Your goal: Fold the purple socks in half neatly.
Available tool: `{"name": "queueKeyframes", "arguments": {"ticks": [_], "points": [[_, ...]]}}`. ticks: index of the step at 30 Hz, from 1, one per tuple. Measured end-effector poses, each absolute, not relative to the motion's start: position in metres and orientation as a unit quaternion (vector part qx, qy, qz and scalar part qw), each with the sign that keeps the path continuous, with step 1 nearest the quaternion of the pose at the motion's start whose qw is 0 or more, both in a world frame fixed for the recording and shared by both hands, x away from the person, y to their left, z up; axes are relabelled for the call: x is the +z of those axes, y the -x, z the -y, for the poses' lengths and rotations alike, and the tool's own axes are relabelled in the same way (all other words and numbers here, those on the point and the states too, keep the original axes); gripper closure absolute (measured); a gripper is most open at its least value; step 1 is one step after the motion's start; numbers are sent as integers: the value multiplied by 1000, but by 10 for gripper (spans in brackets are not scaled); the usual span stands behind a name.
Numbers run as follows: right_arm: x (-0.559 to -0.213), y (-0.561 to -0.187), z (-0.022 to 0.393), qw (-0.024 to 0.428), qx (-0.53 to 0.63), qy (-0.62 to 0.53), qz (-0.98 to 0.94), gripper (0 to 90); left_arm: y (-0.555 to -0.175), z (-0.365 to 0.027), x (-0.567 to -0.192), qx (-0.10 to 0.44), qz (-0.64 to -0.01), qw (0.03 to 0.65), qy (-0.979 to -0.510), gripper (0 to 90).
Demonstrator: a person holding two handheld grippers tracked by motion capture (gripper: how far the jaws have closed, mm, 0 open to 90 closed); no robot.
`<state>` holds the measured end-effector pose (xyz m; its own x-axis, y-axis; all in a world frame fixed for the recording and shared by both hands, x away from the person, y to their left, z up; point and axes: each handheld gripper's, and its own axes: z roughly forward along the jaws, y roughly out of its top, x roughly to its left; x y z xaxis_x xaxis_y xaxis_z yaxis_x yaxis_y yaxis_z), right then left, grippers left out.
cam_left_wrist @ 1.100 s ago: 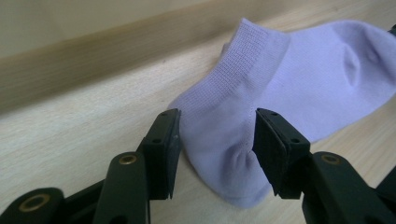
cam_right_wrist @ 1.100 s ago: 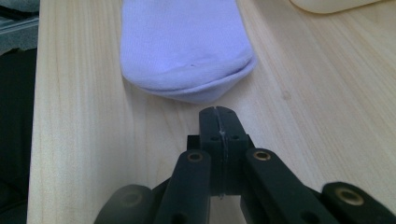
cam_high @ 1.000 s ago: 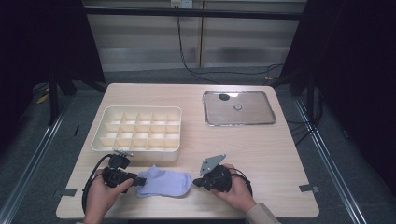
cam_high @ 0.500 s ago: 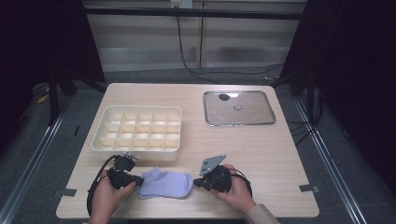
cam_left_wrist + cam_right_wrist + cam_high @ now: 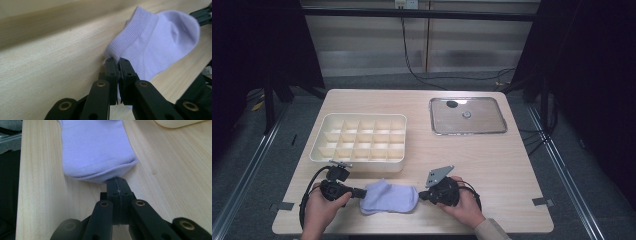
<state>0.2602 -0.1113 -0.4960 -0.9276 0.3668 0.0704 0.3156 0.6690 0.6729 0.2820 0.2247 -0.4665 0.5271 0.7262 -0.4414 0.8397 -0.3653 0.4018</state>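
A pale lilac sock [image 5: 389, 196] lies flat near the table's front edge, between my two grippers. My left gripper [image 5: 361, 192] is at its left end. In the left gripper view the jaws have just been closing and now pinch the ribbed cuff [image 5: 130, 37] of the sock [image 5: 155, 42] between their tips [image 5: 118, 61]. My right gripper [image 5: 421, 195] is at the other end. It is shut on the toe edge of the sock [image 5: 95, 150], with the tips [image 5: 117, 180] pressed together. Both sets of jaws lie low and level over the wood.
A cream tray [image 5: 357, 166] divided into several compartments stands just behind the sock. A flat metal lid [image 5: 467, 132] with a small knob lies at the back right. The table's front edge is close under both hands.
The left gripper's jaws, open a second ago, have closed on the sock's cuff. The right gripper and the toe end have stayed where they were.
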Motion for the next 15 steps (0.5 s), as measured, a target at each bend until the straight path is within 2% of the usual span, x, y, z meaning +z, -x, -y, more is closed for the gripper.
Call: {"name": "queueKeyframes", "arguments": {"ticks": [15], "points": [[-496, -261, 109, 34, 362, -185, -913, 900, -281, -230, -457, -110, -476, 318, -812, 874]]}}
